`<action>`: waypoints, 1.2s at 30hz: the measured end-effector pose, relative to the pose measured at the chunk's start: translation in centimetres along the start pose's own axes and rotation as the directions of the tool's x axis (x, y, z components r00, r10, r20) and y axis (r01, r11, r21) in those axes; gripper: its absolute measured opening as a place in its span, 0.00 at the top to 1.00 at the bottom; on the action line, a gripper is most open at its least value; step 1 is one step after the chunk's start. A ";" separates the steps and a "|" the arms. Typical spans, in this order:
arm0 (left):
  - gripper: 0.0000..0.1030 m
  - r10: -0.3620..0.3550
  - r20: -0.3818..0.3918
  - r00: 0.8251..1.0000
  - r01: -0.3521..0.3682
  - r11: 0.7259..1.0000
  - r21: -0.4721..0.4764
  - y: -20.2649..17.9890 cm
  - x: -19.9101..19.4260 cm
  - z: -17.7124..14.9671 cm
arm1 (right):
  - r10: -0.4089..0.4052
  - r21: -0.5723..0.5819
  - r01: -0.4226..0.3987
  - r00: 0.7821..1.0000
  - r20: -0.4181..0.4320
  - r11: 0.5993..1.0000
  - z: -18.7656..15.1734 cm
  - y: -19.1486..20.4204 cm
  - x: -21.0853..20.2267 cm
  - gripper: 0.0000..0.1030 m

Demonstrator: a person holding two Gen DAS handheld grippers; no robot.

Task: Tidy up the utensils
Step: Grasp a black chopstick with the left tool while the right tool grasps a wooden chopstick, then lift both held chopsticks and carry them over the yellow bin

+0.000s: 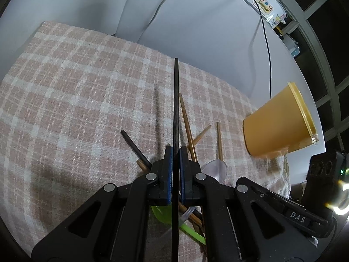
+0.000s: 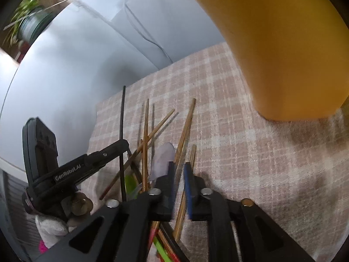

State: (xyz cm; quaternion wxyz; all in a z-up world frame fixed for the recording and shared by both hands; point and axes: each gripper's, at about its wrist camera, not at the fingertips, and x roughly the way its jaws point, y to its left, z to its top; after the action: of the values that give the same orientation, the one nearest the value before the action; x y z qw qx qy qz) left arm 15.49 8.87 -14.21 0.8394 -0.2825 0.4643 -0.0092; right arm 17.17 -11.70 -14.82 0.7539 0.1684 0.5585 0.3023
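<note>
Left gripper (image 1: 175, 152) clamped on a black chopstick (image 1: 175, 100), blue pads pressed against it from both sides; stick raised above the pink-and-white checked cloth (image 1: 76, 91), running straight forward past the fingertips. Seen from the right wrist, same black chopstick (image 2: 122, 118) standing upright in the left gripper (image 2: 122, 144), lifted clear of the heap. Right gripper (image 2: 179, 168) parted, nothing between its pads — hovering over the pile, a wooden chopstick (image 2: 185, 128) lying on the cloth below the gap. Under and around both grippers, a loose heap of crossed wooden chopsticks (image 1: 187, 124), a second black stick (image 1: 135, 146), a clear plastic spoon (image 1: 214, 170) and a green utensil (image 1: 189, 231), all resting on the cloth. Yellow cup (image 1: 281, 120) upright at the cloth's far right edge, well apart from the held stick — looming large and close in the right wrist view (image 2: 281, 43). White table (image 1: 207, 32) beyond the cloth, a black cable (image 1: 267, 50) trailing across it.
</note>
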 end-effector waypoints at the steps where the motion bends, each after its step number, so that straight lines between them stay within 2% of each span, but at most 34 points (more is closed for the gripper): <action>1: 0.97 0.001 -0.001 1.000 -0.001 1.000 0.000 -0.1 0.0 -0.1 | 0.009 0.011 -0.009 1.000 -0.005 1.000 0.1 -0.2 0.2 0.83; 9: 0.97 0.001 0.002 1.000 -0.001 1.000 -0.008 0.1 0.1 0.0 | 0.082 0.019 -0.081 0.996 -0.037 0.997 0.1 0.4 0.4 0.78; 13: 0.97 0.004 0.003 1.000 -0.004 1.000 -0.009 0.3 0.0 -0.1 | 0.047 0.023 -0.046 0.998 -0.044 0.999 0.0 0.6 0.9 0.75; 18: 0.97 0.008 0.003 1.000 -0.007 1.000 -0.011 0.6 -0.2 -0.2 | 0.092 0.056 -0.088 0.993 -0.075 0.995 -0.6 0.0 0.9 0.75; 22: 0.97 0.005 0.008 1.000 -0.005 1.000 -0.019 0.7 -0.3 -0.2 | 0.097 0.033 -0.094 0.990 -0.102 0.995 -1.2 0.4 1.0 0.81; 26: 0.97 0.006 0.008 1.000 -0.006 1.000 -0.020 0.7 -0.3 -0.3 | 0.078 0.017 -0.076 0.990 -0.116 0.997 -1.5 0.6 1.6 0.82; 30: 0.97 0.003 0.007 1.000 -0.003 1.000 -0.021 0.7 -0.3 -0.4 | 0.074 0.021 -0.071 0.988 -0.136 0.997 -1.6 0.3 2.5 0.91; 36: 0.97 -0.001 0.022 1.000 0.002 1.000 -0.021 0.8 -1.3 -0.6 | 0.094 0.031 -0.091 0.990 -0.103 0.995 -1.6 -0.1 1.2 0.95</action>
State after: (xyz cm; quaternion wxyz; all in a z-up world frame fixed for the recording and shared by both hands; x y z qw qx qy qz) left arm 14.11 9.64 -13.86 0.8415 -0.2916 0.4547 -0.0019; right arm 15.87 -11.12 -16.28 0.7067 0.1880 0.5925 0.3378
